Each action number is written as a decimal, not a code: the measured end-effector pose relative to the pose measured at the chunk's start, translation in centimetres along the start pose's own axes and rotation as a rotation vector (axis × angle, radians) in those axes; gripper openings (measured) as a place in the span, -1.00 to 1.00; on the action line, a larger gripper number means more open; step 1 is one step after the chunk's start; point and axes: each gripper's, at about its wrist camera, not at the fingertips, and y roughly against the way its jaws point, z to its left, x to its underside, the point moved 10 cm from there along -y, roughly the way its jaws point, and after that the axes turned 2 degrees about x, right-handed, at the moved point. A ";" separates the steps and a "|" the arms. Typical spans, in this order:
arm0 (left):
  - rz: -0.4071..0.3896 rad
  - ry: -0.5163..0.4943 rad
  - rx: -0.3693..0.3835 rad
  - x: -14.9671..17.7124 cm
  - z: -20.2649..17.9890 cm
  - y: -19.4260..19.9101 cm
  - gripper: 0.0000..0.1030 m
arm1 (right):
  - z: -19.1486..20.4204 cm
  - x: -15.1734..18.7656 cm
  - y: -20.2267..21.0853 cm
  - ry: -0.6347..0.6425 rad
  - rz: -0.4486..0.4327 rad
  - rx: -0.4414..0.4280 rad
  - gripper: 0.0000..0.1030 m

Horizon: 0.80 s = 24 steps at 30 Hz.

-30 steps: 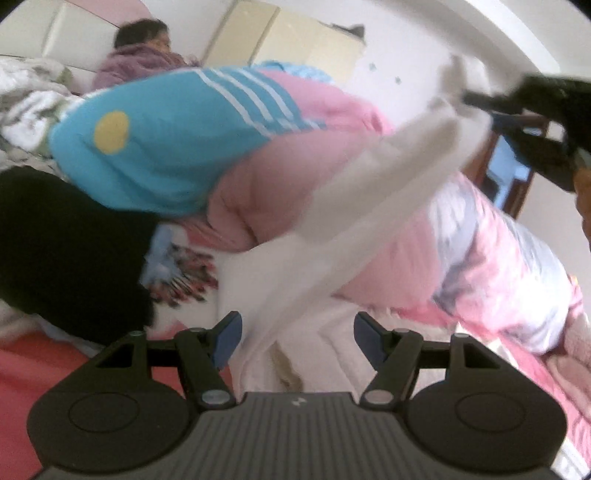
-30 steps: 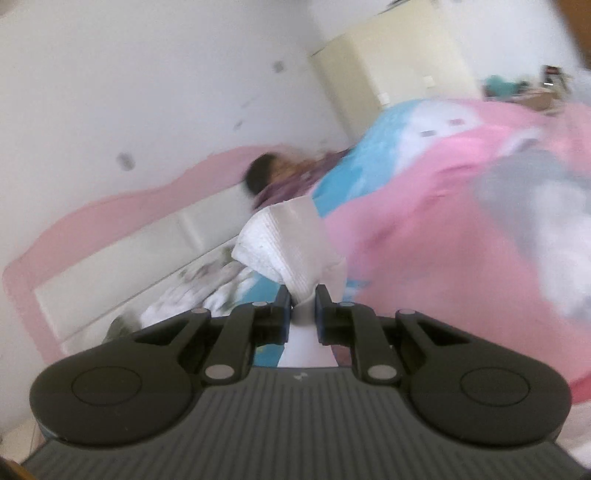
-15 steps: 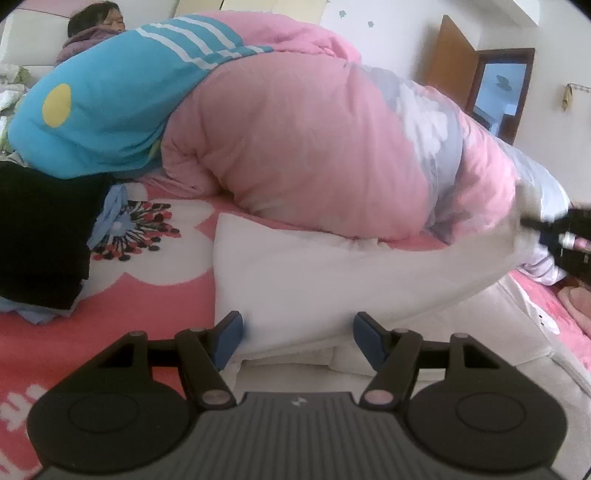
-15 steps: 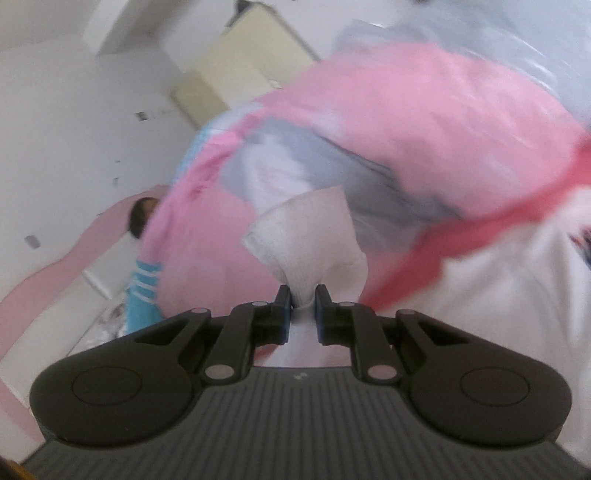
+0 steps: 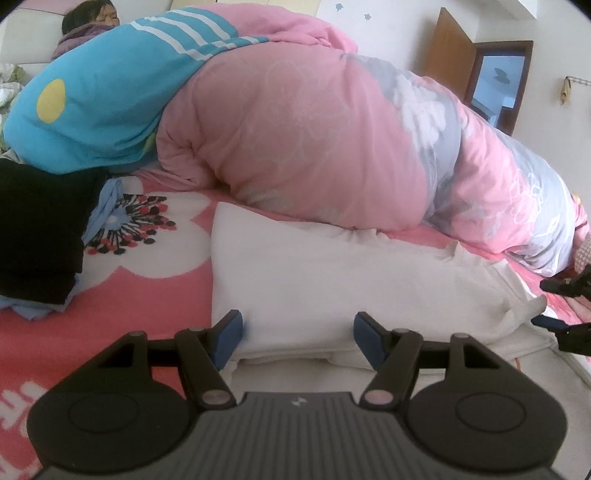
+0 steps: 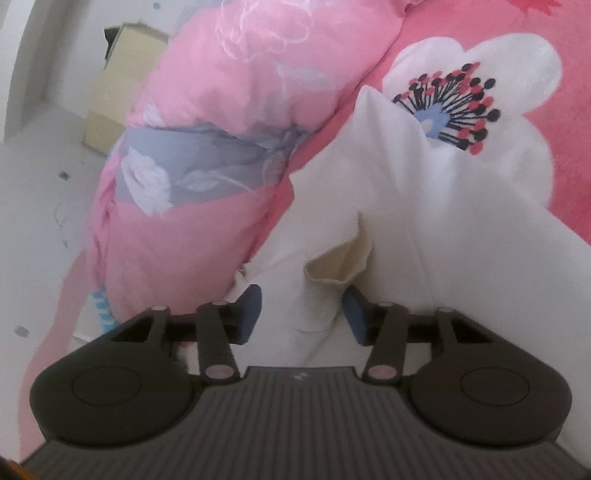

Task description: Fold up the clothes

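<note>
1. Lying folded on the pink flower-print blanket [image 5: 122, 295], the white garment [image 5: 332, 280] stretches across the bed in front of the rolled pink quilt [image 5: 295, 140], its far edge close against the quilt.
2. The left gripper [image 5: 298, 334] hovers at the garment's near edge with its jaws standing wide; the blue pads [image 5: 229, 334] flank the cloth without pinching it.
3. The right gripper [image 6: 301, 314] has just been opening its jaws. White cloth lies between the pads [image 6: 248, 312], but they are apart from it and no longer press on it.
4. In the right wrist view a cream inner fold [image 6: 343, 264] of the garment shows just ahead of the fingertips.
5. A black garment [image 5: 37, 229] sits on light blue cloth [image 5: 105, 206] at the left, apart from the white one.
6. A person [image 5: 88, 18] lies at the head of the bed behind a blue quilt section [image 5: 103, 103].
</note>
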 end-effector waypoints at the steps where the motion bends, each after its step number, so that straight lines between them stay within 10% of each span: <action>1: 0.000 0.001 0.000 0.0 0.0 0.0 0.32 | 0.2 0.1 -0.1 0.007 0.008 0.002 -0.02; 11: 0.002 0.010 0.008 0.1 0.1 0.0 0.32 | -0.5 0.9 -2.8 -0.021 0.102 0.142 -0.03; 16: -0.003 0.019 0.014 -0.1 0.1 0.1 0.32 | -0.4 0.9 -2.7 0.040 0.087 0.200 -0.79; 24: -0.016 0.028 0.041 -0.3 0.0 0.3 0.32 | 5.6 -2.8 -1.1 0.207 -0.059 0.078 -0.88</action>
